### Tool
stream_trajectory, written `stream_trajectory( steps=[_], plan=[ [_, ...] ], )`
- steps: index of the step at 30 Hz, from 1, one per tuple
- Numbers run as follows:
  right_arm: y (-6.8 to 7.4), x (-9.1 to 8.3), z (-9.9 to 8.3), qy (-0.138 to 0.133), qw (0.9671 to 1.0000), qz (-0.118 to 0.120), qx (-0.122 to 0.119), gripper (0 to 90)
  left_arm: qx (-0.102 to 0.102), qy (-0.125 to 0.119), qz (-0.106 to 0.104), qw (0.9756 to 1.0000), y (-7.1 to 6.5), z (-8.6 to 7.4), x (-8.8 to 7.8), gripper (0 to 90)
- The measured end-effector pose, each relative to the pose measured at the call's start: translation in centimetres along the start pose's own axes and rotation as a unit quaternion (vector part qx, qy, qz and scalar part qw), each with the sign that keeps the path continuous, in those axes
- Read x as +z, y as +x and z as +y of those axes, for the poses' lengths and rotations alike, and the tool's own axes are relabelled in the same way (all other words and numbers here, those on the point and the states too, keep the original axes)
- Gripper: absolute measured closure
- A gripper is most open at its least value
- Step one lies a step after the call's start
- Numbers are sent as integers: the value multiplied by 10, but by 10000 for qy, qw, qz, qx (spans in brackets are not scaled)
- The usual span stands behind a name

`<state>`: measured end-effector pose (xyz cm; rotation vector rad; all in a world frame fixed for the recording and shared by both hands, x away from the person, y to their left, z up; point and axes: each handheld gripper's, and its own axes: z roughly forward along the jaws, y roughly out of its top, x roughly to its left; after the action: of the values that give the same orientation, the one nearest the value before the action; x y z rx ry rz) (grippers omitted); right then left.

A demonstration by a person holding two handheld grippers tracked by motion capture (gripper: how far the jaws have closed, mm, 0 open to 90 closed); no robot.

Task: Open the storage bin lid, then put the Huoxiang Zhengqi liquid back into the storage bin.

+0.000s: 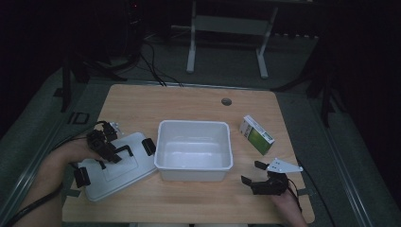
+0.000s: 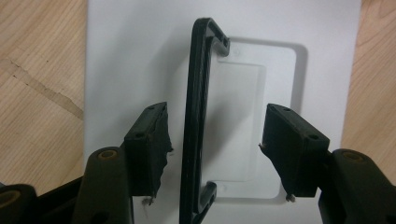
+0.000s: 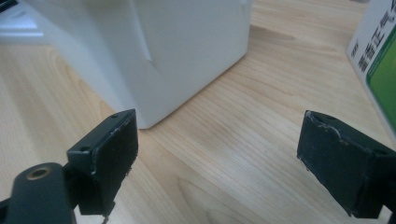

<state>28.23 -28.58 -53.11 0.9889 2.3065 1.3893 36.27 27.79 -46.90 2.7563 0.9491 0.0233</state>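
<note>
The lid's black handle (image 2: 196, 126) runs bottom to top between the left tongs (image 2: 215, 149), parted and not gripping; right tongs (image 3: 217, 158) gape wide.

A light wooden table (image 1: 189, 101) stands on a grey-green floor (image 1: 293, 71). Behind its far edge a white metal frame (image 1: 227, 28) stands with black cables (image 1: 151, 66) beside it. The room is dark.

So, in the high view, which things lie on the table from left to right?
White lid with the left hand-held gripper over its black handle → open white tub → right hand-held gripper → green and white box.
</note>
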Motion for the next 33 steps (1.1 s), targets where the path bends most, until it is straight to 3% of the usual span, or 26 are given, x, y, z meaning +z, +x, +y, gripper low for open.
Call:
stream_trajectory(
  steps=[2,4,6,7,8,9,11,12,16,22,25,29,33],
  plan=[
    [0,-6,8,-7,9999,166,32,107,-31,-14,3,10000,0,1,-2,414],
    [0,-9,11,-53,9998,180,81,106,-15,-38,33,10000,-1,1,-3,414],
    [-6,-19,25,-52,9999,-64,126,106,-38,-56,31,10000,-2,2,-6,414],
    [-6,-19,25,-52,9999,-64,126,106,-38,-56,31,10000,-2,2,-6,414],
    [-11,-24,30,-44,9997,-239,101,106,6,-59,32,10000,-3,1,-7,414],
    [-11,-24,30,-44,9997,-239,101,106,6,-59,32,10000,-3,1,-7,414],
    [-15,-29,34,-6,9989,-458,99,106,-26,-86,20,10000,-2,0,-8,414],
    [-21,-34,39,59,9986,-519,110,167,-45,-68,-5,10000,-2,0,-8,414],
    [-31,-39,47,98,9981,-593,106,167,-68,5,-50,10000,-2,-1,-6,414],
    [-49,-41,60,91,9980,-609,104,203,-75,-2,-102,9999,-2,-2,-6,414],
    [-51,-41,62,116,9978,-641,70,204,-80,-20,-115,9999,-2,-2,-6,414],
    [-66,-35,78,317,9972,-671,92,288,-82,-16,-133,9999,-2,-3,-7,414],
    [-72,-32,84,399,9965,-719,116,288,-50,-19,-155,9999,-3,-2,-7,414]
  ],
)
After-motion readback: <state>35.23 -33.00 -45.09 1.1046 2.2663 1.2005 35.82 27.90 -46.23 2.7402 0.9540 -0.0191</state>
